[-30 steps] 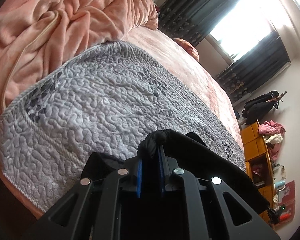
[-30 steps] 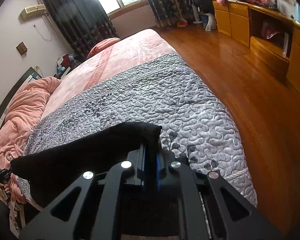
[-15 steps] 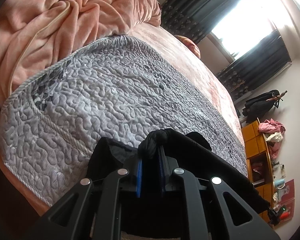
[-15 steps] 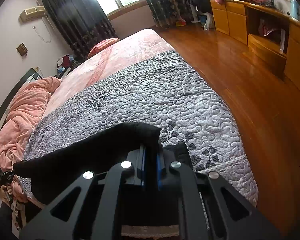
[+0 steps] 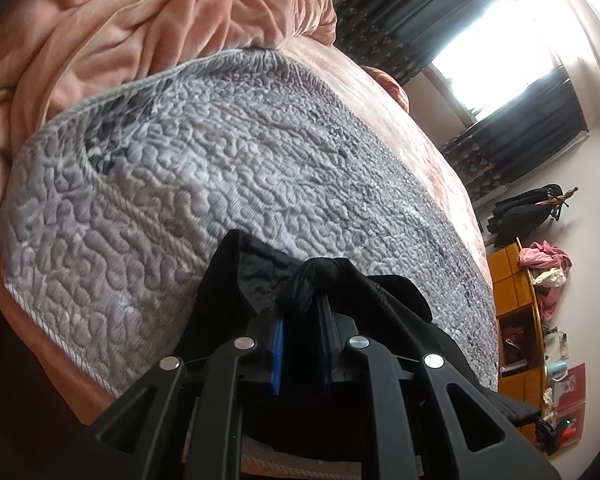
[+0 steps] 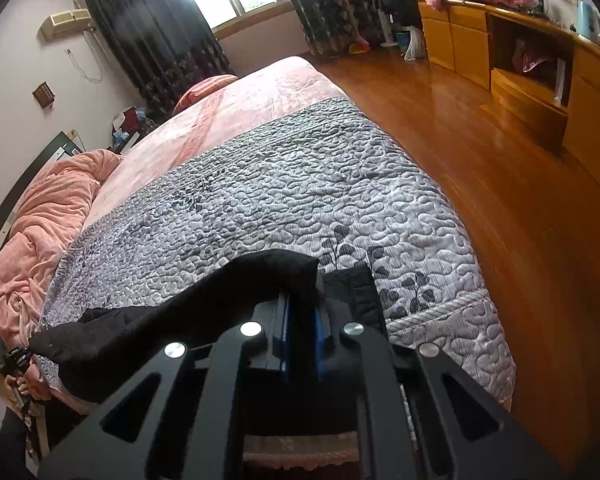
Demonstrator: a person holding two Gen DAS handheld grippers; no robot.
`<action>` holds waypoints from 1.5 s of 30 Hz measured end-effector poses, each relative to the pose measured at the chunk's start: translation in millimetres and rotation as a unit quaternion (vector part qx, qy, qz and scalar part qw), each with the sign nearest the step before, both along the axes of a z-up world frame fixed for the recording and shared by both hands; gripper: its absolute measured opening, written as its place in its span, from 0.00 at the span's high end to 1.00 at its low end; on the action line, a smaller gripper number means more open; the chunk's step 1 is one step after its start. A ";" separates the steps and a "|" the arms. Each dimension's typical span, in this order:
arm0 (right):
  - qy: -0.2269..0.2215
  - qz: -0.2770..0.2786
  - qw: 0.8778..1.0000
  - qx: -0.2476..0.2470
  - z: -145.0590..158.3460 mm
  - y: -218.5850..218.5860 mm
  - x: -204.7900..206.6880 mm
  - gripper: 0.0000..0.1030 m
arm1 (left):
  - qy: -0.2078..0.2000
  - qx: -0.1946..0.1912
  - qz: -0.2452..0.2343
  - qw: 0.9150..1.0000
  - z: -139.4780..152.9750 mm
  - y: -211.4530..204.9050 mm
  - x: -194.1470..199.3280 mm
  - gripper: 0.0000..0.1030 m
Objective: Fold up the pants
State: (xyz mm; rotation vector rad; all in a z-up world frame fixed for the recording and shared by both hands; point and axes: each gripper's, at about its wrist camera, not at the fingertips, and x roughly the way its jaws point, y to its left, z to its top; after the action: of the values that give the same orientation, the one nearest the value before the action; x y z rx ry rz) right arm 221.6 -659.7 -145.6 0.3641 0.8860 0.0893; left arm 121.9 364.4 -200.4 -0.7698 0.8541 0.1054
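With both the left tongs (image 5: 302, 312) and right tongs (image 6: 300, 312) pinching the black fabric pants (image 6: 204, 304) above the grey quilted bedspread (image 6: 300, 184), a slipping bunched corner could, I judge, skew the fold.

One pants (image 5: 384, 300), one quilt (image 5: 228, 184), one blanket (image 5: 140, 28).

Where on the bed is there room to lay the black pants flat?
The grey quilt is bare from the black pants at its near edge up to the pink sheet. That sheet is free too, as far as the pillow. The headboard side is crowded by the bunched pink blanket.
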 end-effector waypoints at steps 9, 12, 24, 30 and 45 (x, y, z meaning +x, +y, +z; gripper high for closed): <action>0.000 0.006 1.000 -0.014 -5.5 11.3 -14.3 0.91 | 0.018 0.015 -0.006 1.000 -21.2 -5.2 -14.7 0.85; 0.002 0.007 1.000 -0.021 -7.9 14.9 -17.4 0.91 | 0.029 0.032 -0.012 0.999 -27.1 -9.1 -17.5 0.85; 0.015 0.011 0.999 -0.034 -24.7 25.2 -26.3 0.91 | 0.072 0.032 -0.009 0.997 -70.1 -11.0 -31.3 0.85; 0.023 0.007 0.999 -0.031 -34.0 25.9 -28.5 0.90 | 0.086 0.024 -0.001 0.996 -82.0 -7.6 -38.6 0.88; 0.075 -0.083 0.990 0.083 -75.5 -9.3 -47.1 0.72 | 0.043 0.094 0.104 0.989 -43.5 -34.8 -63.9 0.87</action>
State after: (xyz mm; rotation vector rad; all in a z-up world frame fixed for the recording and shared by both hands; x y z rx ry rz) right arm 174.5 -669.0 -221.2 0.6054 0.9961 -0.0178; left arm 58.0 329.6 -243.9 -0.6774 0.8305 0.4013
